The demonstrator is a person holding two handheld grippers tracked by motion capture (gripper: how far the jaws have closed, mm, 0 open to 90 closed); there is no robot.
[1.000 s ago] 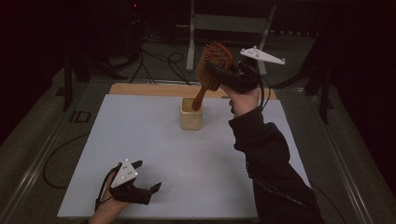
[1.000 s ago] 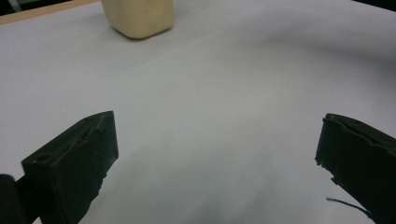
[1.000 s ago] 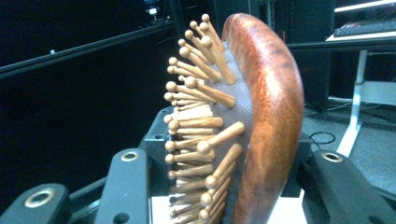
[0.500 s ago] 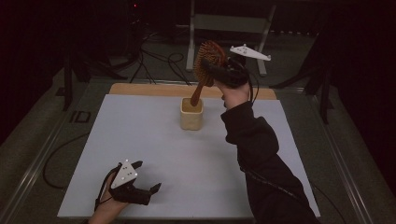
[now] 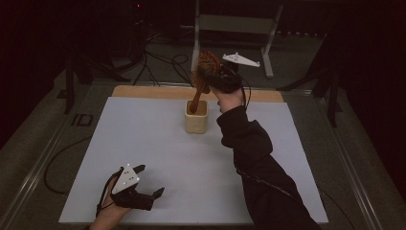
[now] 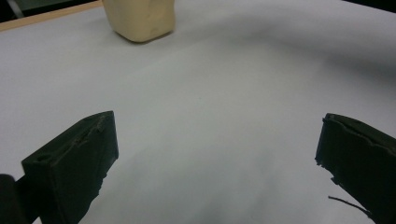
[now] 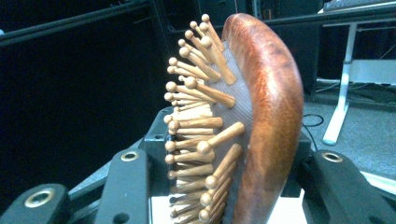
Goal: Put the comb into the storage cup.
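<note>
The right gripper (image 5: 214,76) is pinching the head of a wooden hairbrush (image 5: 203,72), holding it up at the far side of the counter (image 5: 143,143) with the handle pointing down into a small cream cup (image 5: 197,122). From the high view the handle tip is sitting just inside the cup's mouth, though I cannot tell whether it is touching the bottom. In the right gripper view the jaws are closing on the brush head (image 7: 252,121) from both sides, one against the smooth reddish back and the other among the knobbed wooden pins. That looks like an uneasy hold to me: the pins could be giving way or the rounded back slipping, so the brush may be twisting in the grip. The brush is also leaning, and the cup is small and light-looking, so a sideways push on the handle could be tipping the cup over or sliding it across the white sheet. Letting go while the brush is tilted this much might be toppling both. The left gripper (image 5: 143,187) is resting near the front edge, well apart from the cup, its jaws spread wide and holding nothing, so nothing is steadying the cup.
</note>
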